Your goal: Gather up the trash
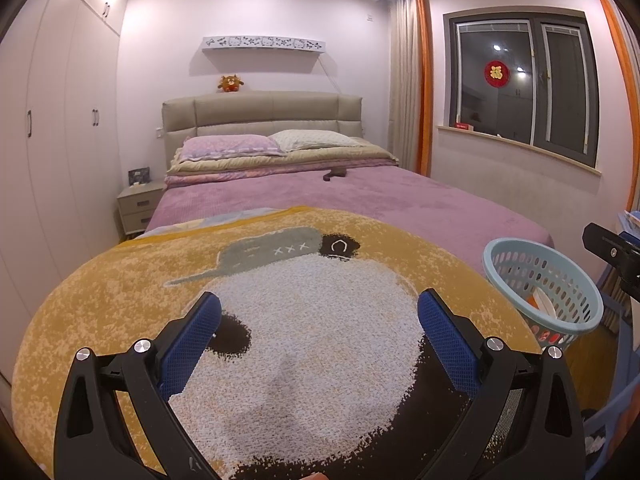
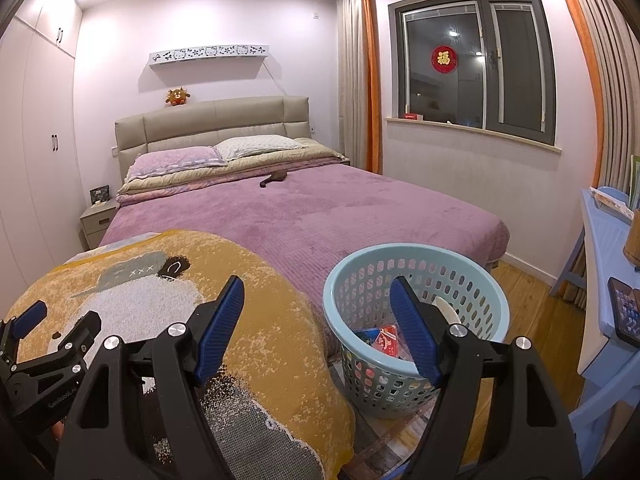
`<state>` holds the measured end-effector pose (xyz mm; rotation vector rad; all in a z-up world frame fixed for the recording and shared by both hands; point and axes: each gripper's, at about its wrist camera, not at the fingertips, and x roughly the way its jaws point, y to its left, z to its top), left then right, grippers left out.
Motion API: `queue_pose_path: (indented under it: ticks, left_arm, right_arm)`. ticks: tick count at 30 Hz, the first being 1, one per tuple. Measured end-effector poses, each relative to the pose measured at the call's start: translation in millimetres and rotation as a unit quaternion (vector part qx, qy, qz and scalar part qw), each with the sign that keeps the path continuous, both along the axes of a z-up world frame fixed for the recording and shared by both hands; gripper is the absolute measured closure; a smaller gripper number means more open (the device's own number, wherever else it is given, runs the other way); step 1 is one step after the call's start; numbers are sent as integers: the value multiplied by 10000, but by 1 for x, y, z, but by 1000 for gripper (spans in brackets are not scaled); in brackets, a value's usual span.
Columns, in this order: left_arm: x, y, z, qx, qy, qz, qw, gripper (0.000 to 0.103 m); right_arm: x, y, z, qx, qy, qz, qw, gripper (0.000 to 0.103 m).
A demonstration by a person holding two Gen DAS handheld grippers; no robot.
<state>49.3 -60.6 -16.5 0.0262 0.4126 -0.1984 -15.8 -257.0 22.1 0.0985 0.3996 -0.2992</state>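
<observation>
both claws gape wide and empty, the left claw (image 1: 319, 312) over a yellow blanket (image 1: 120, 280) on the bed (image 1: 400, 200), the right claw (image 2: 316, 300) beside a blue basket (image 2: 416, 256) on the floor holding red and white trash (image 2: 386, 338).

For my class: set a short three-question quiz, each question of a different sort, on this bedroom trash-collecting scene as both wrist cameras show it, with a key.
1. True or false: the left hand-held gripper is shut on a wrapper.
2. Multiple choice: the blue basket stands
A) on the bed
B) on the floor beside the bed
C) on the windowsill
3. Fill in: the small dark object lies on the ____ bedspread.

Key:
1. False; it is open and empty, as is the right hand-held gripper.
2. B; some trash already lies inside.
3. Purple.
</observation>
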Motion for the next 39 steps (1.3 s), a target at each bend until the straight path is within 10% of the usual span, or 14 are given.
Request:
queue_pose_path:
  ticks: [39]
  left_arm:
    - [-36, 47, 67, 197, 12, 770, 9968, 8]
  right_arm:
    - [2, 36, 32, 81, -132, 501, 9986, 32]
